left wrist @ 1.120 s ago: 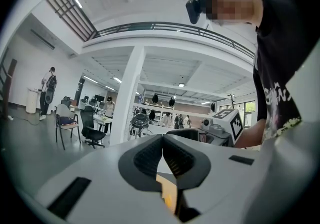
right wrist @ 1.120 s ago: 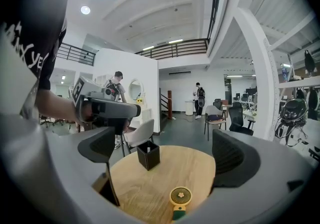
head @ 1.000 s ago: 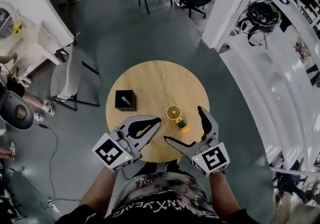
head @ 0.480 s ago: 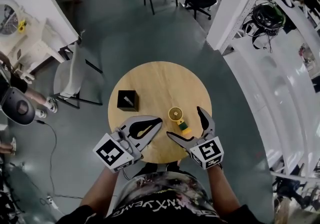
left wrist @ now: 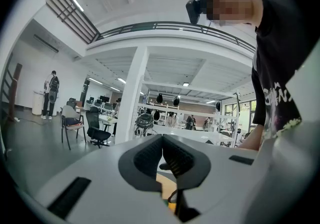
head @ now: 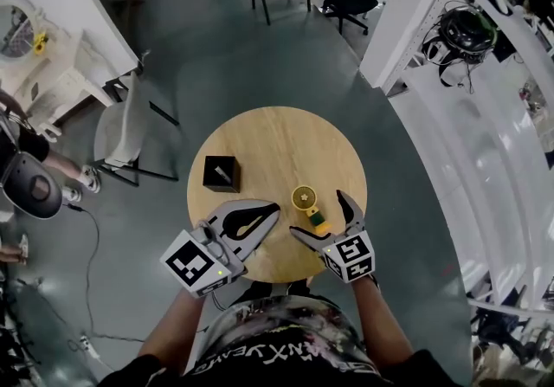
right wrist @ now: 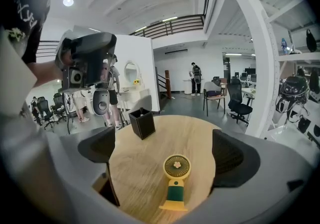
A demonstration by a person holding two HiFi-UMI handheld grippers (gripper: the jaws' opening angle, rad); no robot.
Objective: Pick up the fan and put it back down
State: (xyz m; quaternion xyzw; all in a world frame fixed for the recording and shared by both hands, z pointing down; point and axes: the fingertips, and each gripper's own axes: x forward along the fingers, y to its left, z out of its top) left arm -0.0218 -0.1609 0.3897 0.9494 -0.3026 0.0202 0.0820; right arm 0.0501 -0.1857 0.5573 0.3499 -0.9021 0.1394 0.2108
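The fan (right wrist: 175, 180) is seen lying flat just ahead of the spread right gripper (head: 317, 216), base nearest, long axis along its reach; the left gripper (head: 273, 208), pressed together on nothing, is set off to the fan's side.

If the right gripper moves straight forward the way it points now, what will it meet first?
Most likely the fan, which lies on the round table in line with the open jaws of the right gripper. Depth is hard to judge.
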